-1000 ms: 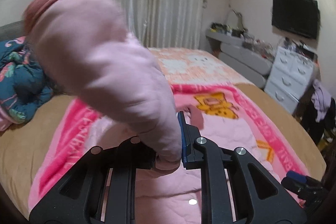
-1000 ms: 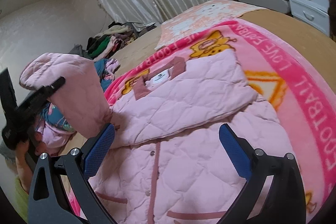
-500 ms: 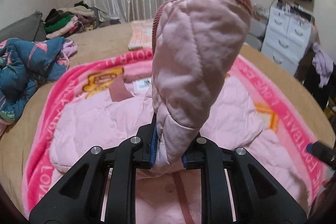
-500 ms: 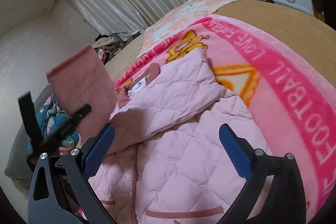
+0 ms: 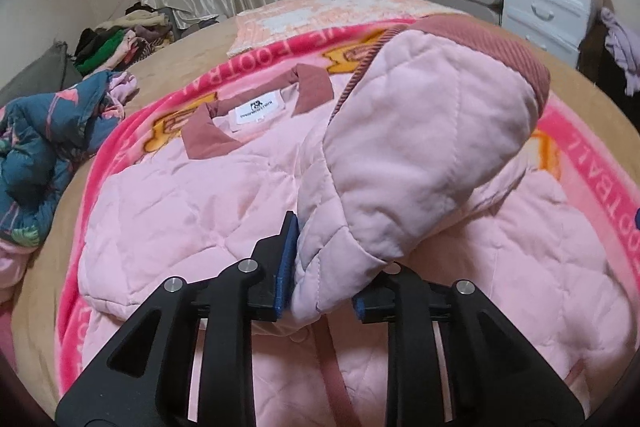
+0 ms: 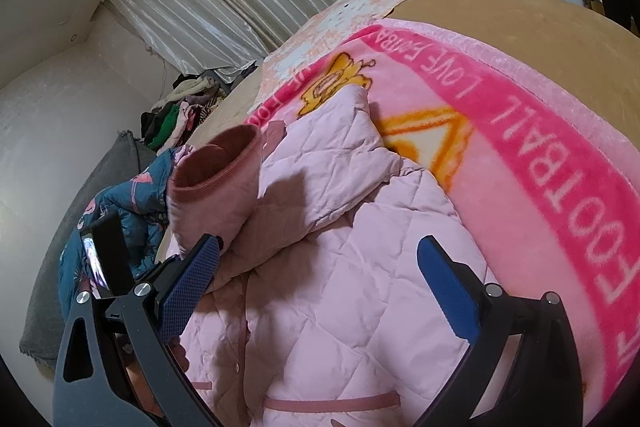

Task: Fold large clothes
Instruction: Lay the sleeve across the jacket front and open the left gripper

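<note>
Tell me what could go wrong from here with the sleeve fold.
1. The left gripper pinches only a narrow edge of the pink sleeve, so the puffy quilting may slip out before it is laid down.
2. The right gripper hangs open over the pink jacket, holding nothing, so dragging the sleeve could shift the jacket body on the pink blanket.
3. The ribbed cuff stands up and could land bunched.

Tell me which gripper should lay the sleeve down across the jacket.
Left. The left gripper is already shut on the sleeve, held above the jacket. The right gripper hangs open over the jacket front, holding nothing.
</note>
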A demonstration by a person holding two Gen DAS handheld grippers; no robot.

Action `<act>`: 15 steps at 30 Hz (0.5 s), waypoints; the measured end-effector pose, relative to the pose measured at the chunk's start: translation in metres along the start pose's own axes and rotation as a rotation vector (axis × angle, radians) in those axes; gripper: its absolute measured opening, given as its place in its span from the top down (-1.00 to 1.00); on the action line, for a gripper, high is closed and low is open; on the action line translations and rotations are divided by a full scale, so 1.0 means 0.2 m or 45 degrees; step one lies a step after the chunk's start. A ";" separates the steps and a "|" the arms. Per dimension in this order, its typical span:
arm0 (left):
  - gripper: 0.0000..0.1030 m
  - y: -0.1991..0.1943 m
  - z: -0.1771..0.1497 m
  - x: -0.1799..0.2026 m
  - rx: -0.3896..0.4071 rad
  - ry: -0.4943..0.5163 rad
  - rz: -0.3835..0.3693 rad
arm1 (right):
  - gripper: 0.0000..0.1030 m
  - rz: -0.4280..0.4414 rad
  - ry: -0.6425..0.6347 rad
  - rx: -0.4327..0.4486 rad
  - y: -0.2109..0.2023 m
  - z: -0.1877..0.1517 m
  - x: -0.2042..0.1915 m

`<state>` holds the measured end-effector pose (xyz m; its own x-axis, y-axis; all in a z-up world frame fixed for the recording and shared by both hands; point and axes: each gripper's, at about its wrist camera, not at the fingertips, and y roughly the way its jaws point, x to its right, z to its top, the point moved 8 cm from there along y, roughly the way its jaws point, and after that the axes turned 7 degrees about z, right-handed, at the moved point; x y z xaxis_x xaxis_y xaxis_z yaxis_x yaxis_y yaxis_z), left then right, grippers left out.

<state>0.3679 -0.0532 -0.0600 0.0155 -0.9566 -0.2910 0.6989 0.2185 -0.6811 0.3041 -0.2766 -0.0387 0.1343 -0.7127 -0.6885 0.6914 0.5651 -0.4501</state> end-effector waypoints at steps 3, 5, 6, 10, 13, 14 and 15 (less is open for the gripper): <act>0.28 0.01 -0.03 0.04 -0.015 0.042 0.009 | -0.92 -0.001 0.006 -0.001 0.00 0.00 0.01; -0.31 0.02 -0.05 0.08 -0.049 0.058 -0.047 | -0.92 -0.002 0.009 -0.004 0.01 -0.01 0.01; -0.37 0.02 -0.07 0.09 -0.062 0.066 -0.059 | -0.92 -0.002 0.008 -0.006 0.01 -0.01 0.01; -0.57 -0.02 -0.14 0.16 -0.079 0.157 -0.097 | -0.92 -0.004 0.002 -0.014 0.02 -0.02 0.00; -0.68 -0.07 -0.20 0.16 -0.108 0.134 -0.181 | -0.92 -0.008 -0.003 -0.022 0.04 -0.02 -0.01; -0.75 -0.09 -0.22 0.14 -0.116 0.115 -0.208 | -0.92 -0.006 -0.003 -0.028 0.05 -0.03 -0.01; -0.76 -0.12 -0.23 0.11 -0.120 0.088 -0.229 | -0.92 -0.005 -0.008 -0.034 0.06 -0.03 -0.02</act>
<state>0.3186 -0.0707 -0.0823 -0.1547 -0.9671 -0.2018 0.6158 0.0653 -0.7852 0.3076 -0.2645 -0.0456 0.1359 -0.7174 -0.6833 0.6726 0.5732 -0.4680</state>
